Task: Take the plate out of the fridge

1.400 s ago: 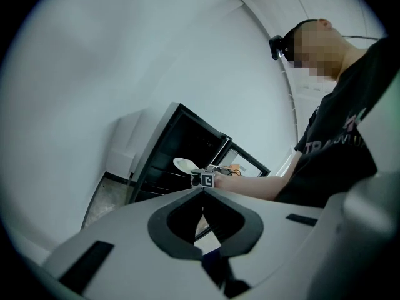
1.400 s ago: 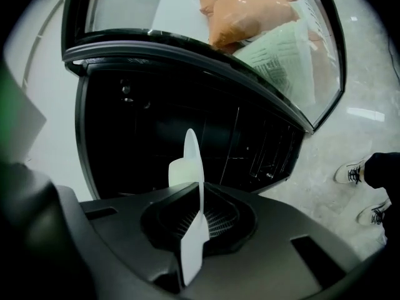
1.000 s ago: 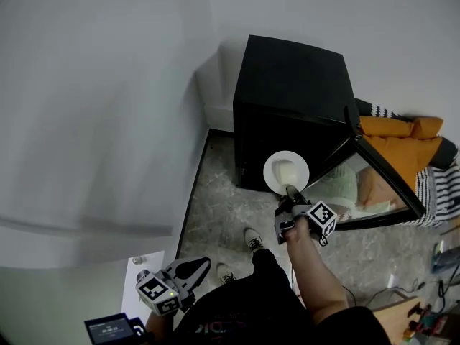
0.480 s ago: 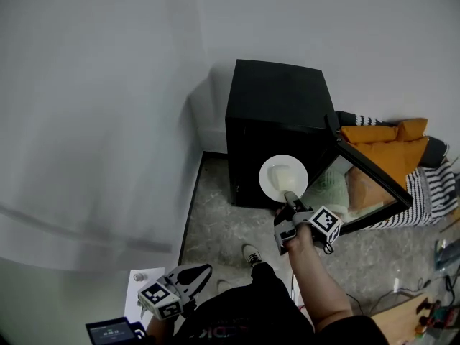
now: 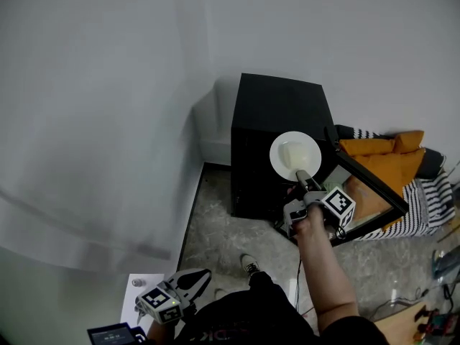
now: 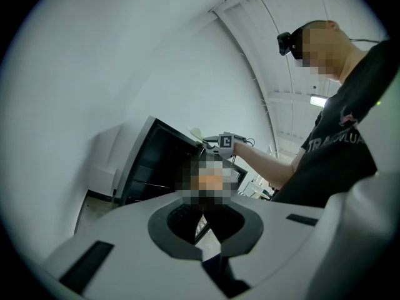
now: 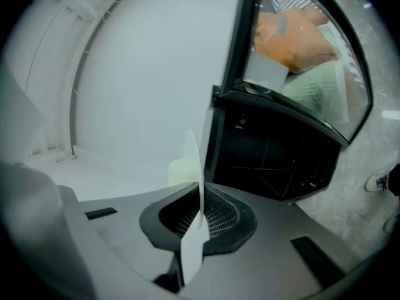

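Note:
The white plate (image 5: 295,156) with a pale lump on it hangs in front of the upper front edge of the black fridge (image 5: 277,121). My right gripper (image 5: 302,176) is shut on the plate's near rim. In the right gripper view the plate (image 7: 197,167) stands edge-on between the jaws of that gripper (image 7: 199,212), outside the fridge (image 7: 275,161). My left gripper (image 5: 197,279) is held low at the bottom left, far from the fridge. Its jaws meet with nothing between them, as the left gripper view shows (image 6: 205,233).
The fridge door (image 5: 368,187) stands open to the right, with a glass pane. An orange cushion (image 5: 384,153) and striped cloth (image 5: 431,192) lie behind it. White walls (image 5: 108,121) close the left and back. The person's shoe (image 5: 251,266) stands on the speckled floor (image 5: 215,221).
The right gripper has lifted the plate from low before the fridge's opening up to the level of its top edge. The left gripper has stayed low at the bottom left.

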The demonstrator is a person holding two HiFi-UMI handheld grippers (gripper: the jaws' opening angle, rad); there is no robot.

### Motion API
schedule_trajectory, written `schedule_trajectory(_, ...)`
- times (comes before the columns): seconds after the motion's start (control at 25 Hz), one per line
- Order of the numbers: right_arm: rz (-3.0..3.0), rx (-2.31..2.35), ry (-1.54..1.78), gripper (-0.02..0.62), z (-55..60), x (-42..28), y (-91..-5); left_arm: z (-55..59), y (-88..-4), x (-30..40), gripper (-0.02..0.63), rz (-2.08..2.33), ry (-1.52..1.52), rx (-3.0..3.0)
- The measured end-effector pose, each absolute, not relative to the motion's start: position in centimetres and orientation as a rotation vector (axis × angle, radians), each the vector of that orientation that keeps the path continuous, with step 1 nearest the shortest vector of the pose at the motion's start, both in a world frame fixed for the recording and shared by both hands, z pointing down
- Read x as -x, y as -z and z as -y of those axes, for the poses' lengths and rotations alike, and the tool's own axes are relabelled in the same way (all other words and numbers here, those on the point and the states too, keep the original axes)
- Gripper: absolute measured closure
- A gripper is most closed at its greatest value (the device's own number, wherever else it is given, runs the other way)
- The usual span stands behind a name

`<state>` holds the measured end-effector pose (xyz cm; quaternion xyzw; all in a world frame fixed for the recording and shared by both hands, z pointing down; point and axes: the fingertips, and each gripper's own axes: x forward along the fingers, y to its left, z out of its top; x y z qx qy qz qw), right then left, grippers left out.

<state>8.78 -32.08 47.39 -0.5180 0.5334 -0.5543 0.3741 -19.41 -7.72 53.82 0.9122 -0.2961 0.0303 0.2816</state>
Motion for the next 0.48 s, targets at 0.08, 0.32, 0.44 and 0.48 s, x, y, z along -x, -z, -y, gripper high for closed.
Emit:
schedule_trajectory(0.08,-1.381,1.335,1.38,0.577,34.1,-8.8,-45.2,7.5,-53.1,19.8,0.601,0.808,-0.074,-2.437)
schedule_trajectory(0.32,-1.328,1.407,1.364,0.577,41.7,-10.6,-43.8,8.3,-52.6,20.2,0.601,0.862,-0.014,-2.425)
schedule_trajectory(0.44,-1.278,1.445,1.389,0.577,43.9,-10.9,-44.1,7.9,-52.1,21.0,0.601,0.913,0.033,-2.437)
schedule_trajectory(0.48,-1.262,1.459,1.396,0.577,44.7,-11.0,-44.5,8.0,-51.9,21.2,0.601,0.932,0.049,-2.426)
